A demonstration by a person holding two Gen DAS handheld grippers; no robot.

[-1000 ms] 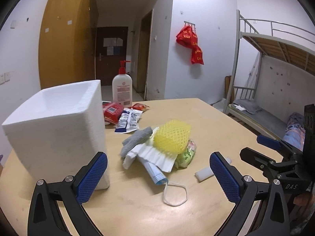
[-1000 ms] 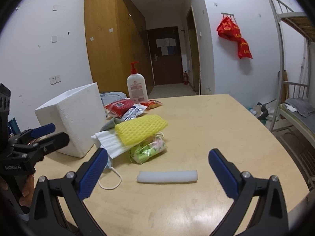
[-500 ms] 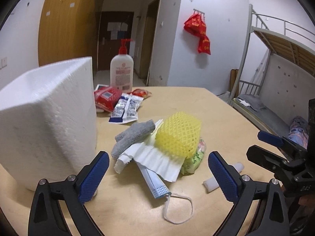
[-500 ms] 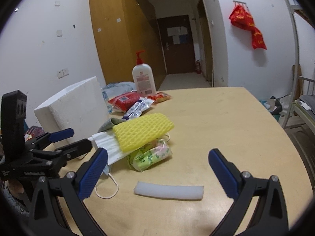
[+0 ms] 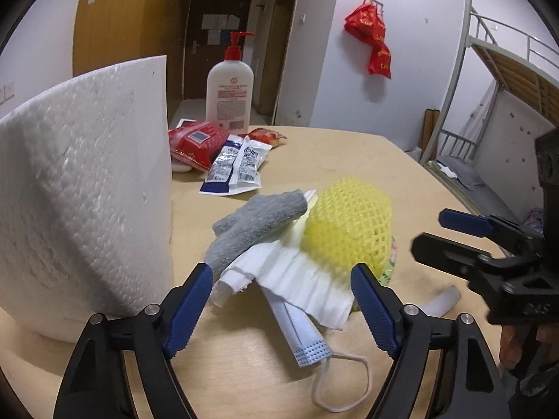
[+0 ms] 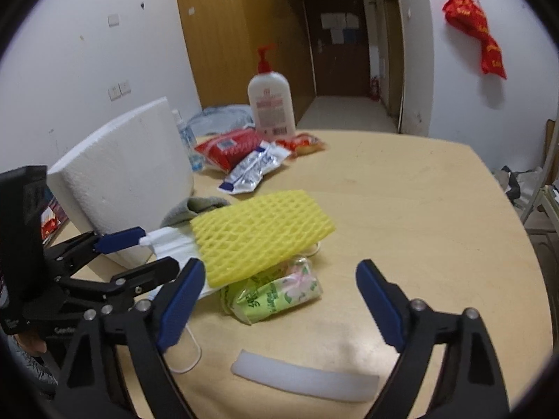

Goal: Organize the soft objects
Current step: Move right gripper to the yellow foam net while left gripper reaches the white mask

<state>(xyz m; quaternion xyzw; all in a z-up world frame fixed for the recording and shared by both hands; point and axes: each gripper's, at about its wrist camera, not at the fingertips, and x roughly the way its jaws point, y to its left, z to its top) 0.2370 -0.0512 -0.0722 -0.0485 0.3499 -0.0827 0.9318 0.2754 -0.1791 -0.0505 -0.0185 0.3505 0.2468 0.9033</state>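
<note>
A pile of soft things lies mid-table: a grey cloth (image 5: 258,220), a yellow foam net (image 5: 347,230), a white folded mask (image 5: 297,279) and a blue face mask (image 5: 300,335). My left gripper (image 5: 281,307) is open and empty, its jaws just in front of the pile and low over the table. In the right wrist view the yellow net (image 6: 262,234) lies over a green tissue pack (image 6: 272,296), with a white foam strip (image 6: 304,380) nearest. My right gripper (image 6: 279,300) is open and empty, close before the tissue pack.
A white styrofoam box (image 5: 84,188) stands at the left, close to the left gripper. Behind it are a lotion pump bottle (image 5: 229,83), a red wipes pack (image 5: 195,143) and sachets (image 5: 237,167). The round wooden table (image 6: 419,209) ends at the right near a bunk bed (image 5: 506,80).
Both grippers have moved forward and lower toward the pile, which now looks much larger. Both stay open. Nothing on the table has moved.
</note>
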